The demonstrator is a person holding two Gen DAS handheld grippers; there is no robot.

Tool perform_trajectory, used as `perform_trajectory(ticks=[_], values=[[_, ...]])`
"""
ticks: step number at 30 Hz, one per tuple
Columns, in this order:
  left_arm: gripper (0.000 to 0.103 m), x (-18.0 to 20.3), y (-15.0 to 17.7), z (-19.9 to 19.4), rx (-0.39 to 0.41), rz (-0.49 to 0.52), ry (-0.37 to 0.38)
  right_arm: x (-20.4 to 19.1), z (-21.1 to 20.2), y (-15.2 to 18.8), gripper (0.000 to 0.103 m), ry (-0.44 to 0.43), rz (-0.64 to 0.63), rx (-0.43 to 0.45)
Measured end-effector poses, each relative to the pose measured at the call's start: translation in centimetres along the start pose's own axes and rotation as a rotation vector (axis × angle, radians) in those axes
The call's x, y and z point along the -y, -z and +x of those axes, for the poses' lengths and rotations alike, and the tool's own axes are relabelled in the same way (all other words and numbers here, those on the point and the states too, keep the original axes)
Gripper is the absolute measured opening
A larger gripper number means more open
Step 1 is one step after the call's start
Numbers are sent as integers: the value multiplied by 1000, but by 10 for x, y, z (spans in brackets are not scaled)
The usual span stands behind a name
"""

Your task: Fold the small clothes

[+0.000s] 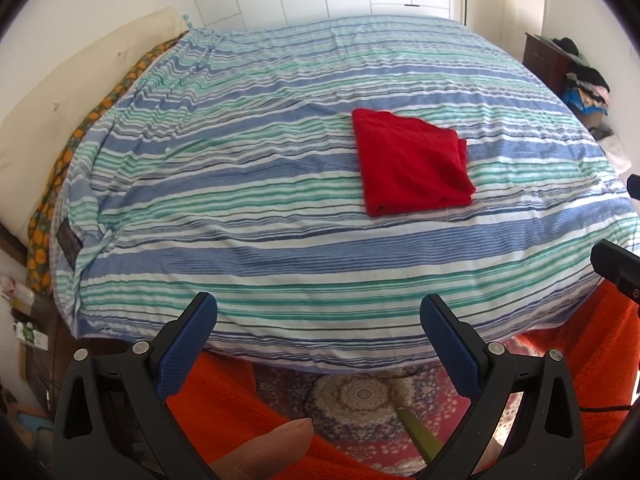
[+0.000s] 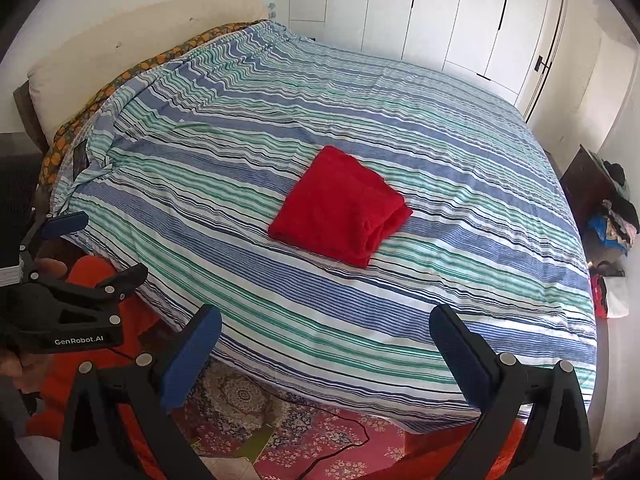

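A red garment point(image 1: 412, 162) lies folded into a neat rectangle near the middle of the striped bed; it also shows in the right wrist view point(image 2: 340, 208). My left gripper point(image 1: 318, 316) is open and empty, held off the near edge of the bed, well short of the garment. My right gripper point(image 2: 326, 328) is open and empty too, also back from the bed's near edge. The left gripper shows at the left of the right wrist view point(image 2: 100, 246), open. Part of the right gripper's body shows at the right edge of the left wrist view.
The bed has a blue, green and white striped cover point(image 1: 280, 200) and a cream headboard point(image 1: 48, 108) at the left. A patterned rug point(image 2: 288, 420) and orange fabric point(image 1: 240, 408) lie below the near edge. A dark dresser with piled clothes point(image 2: 612, 216) stands at the right. White wardrobes point(image 2: 440, 12) line the back.
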State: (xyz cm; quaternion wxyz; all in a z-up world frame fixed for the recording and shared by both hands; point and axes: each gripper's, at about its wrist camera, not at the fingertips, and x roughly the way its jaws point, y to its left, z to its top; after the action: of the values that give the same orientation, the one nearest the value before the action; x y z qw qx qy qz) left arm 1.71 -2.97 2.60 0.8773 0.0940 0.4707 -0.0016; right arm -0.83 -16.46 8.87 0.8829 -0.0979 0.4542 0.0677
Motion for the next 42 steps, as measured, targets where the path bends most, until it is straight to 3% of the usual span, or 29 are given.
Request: perform_trajectory(ticks=[42], values=[[102,-1,-5,4,5,-5,20,3,14,5,102,1,18,-26]])
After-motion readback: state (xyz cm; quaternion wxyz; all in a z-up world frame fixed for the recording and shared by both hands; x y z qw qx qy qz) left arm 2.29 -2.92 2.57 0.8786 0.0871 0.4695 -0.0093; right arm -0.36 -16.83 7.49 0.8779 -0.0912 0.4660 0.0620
